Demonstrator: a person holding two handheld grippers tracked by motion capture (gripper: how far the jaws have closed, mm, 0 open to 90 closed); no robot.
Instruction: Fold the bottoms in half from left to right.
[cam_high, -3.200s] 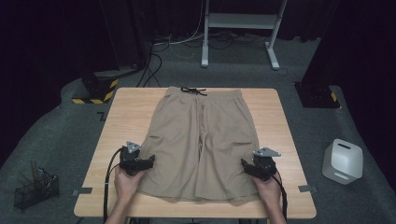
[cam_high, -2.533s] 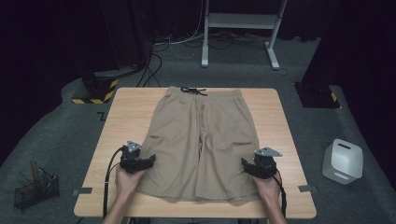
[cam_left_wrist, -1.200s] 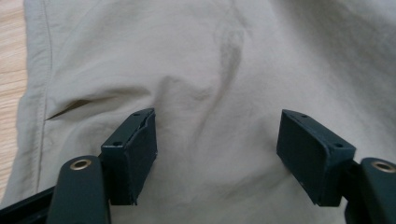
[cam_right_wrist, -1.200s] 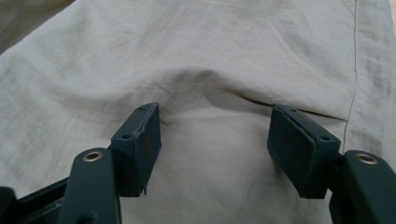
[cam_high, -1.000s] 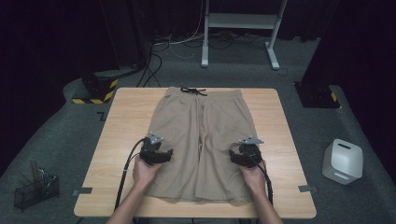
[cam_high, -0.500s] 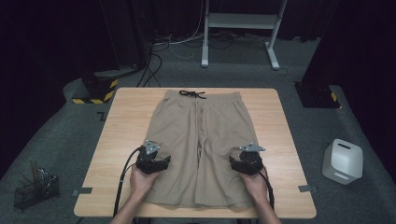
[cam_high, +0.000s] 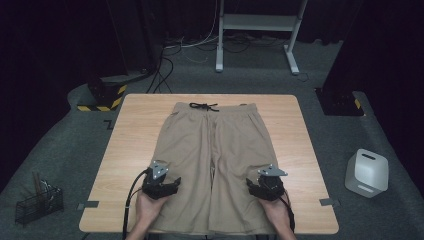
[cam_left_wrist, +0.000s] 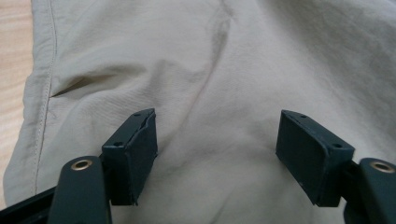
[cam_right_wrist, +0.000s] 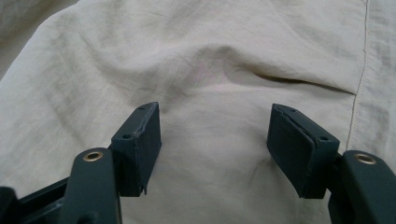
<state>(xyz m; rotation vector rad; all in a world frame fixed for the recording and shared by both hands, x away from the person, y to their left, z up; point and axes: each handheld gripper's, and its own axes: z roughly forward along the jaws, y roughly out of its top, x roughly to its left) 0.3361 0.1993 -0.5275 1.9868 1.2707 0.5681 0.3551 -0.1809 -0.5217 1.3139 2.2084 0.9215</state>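
Both the left gripper (cam_high: 169, 186) and right gripper (cam_high: 256, 187) stand wide over the khaki shorts (cam_high: 215, 150); each should pinch one layer evenly.

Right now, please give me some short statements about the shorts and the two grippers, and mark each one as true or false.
1. The shorts lie flat on the table. True.
2. The left gripper is shut on the fabric. False: its jaws stand apart over the fabric.
3. The right gripper is open. True.
4. The waistband points toward the person. False: the drawstring end is at the far side and the leg hems are near the hands.
5. Each gripper is over a different leg. True.
6. The white container stands on the table. False: it stands on the floor, at the right.
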